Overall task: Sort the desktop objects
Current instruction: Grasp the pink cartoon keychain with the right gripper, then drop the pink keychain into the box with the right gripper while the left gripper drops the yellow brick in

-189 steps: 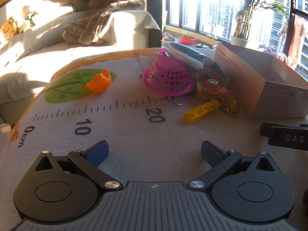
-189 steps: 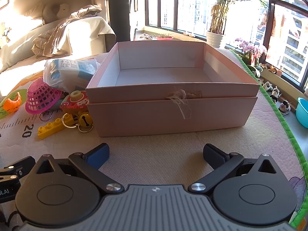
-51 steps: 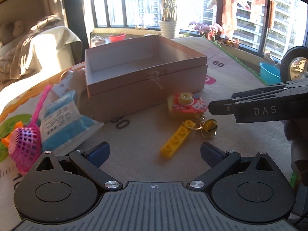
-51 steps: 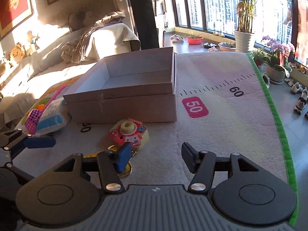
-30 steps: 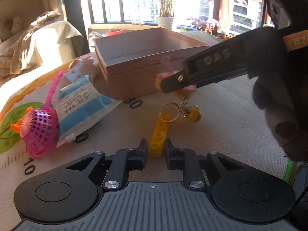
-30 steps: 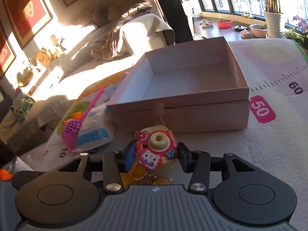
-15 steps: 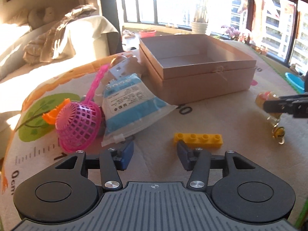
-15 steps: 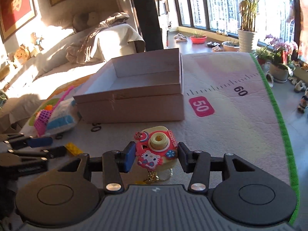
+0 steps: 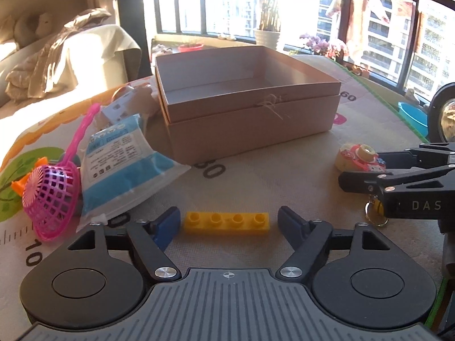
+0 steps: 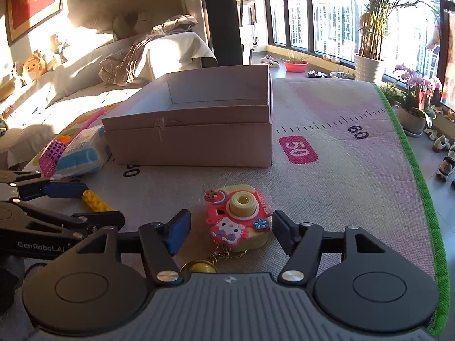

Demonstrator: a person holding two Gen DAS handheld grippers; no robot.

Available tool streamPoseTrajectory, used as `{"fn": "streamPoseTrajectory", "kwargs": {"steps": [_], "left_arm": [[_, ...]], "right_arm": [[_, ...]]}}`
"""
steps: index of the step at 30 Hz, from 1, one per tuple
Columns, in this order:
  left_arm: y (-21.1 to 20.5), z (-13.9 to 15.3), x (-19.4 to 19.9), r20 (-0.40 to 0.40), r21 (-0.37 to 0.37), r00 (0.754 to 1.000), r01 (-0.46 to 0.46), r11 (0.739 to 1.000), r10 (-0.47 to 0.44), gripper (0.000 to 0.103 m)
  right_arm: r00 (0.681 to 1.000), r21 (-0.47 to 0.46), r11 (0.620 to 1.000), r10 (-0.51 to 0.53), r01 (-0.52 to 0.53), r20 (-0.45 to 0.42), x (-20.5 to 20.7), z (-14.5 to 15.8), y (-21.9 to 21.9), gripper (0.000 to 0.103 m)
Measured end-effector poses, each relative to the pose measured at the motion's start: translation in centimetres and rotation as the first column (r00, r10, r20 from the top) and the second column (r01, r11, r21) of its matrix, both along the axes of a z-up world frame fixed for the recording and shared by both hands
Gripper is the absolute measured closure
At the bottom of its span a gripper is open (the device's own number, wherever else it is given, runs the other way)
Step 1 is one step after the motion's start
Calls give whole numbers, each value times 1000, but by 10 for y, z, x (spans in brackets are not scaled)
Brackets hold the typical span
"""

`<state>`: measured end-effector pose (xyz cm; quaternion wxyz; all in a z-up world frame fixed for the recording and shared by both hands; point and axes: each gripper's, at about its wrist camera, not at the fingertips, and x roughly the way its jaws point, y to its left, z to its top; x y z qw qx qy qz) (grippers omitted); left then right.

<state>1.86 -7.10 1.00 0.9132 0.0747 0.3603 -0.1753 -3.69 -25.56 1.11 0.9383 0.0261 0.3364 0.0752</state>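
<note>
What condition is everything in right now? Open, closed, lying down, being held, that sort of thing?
Box: open, nothing seen inside.
Yellow brick: flat on the mat, between the open left gripper fingers, unheld.
Toy camera: on the mat, between the open right gripper fingers, unheld.
Blue packet: lying flat.
Pink scoop: tipped on its side.

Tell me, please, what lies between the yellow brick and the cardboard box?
In the left wrist view, only bare mat with a printed number lies between the yellow brick and the cardboard box. The blue packet lies off to the left of that stretch.
</note>
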Motion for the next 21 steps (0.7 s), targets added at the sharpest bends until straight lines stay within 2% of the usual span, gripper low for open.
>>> {"fn": "streamPoseTrajectory", "kwargs": {"steps": [1,2,5,9,14,18,21], "left_arm": [[-1,1,-2,5,2,1000,6,1000,-6,35],[-2,1,-4,12,10,1000,9,1000,-9,35],[-1,1,-10,20,19,1000,23,1000,-23,35],[3,17,-18,46,-4,998,38,999,-37,35],[5,63,-13,187,-35,981,52,998,-44,35],[-4,89,14,285,-27,958,50,998,-41,35],[-12,93,48,296,-43,955,26,999,-13,35]], "right_arm": [[1000,-15,1000,9,-9,0,0,0,2,39],[1000,-31,999,17,-18,-1,0,0,4,40],[999,-50,998,37,-38,-16,1,4,8,57],[997,-41,996,81,-81,-14,-5,20,9,59],[989,29,991,128,-131,74,-6,69,3,59],[977,78,987,124,-140,176,20,113,-1,59],[974,83,990,96,-115,206,57,130,3,59]]}}
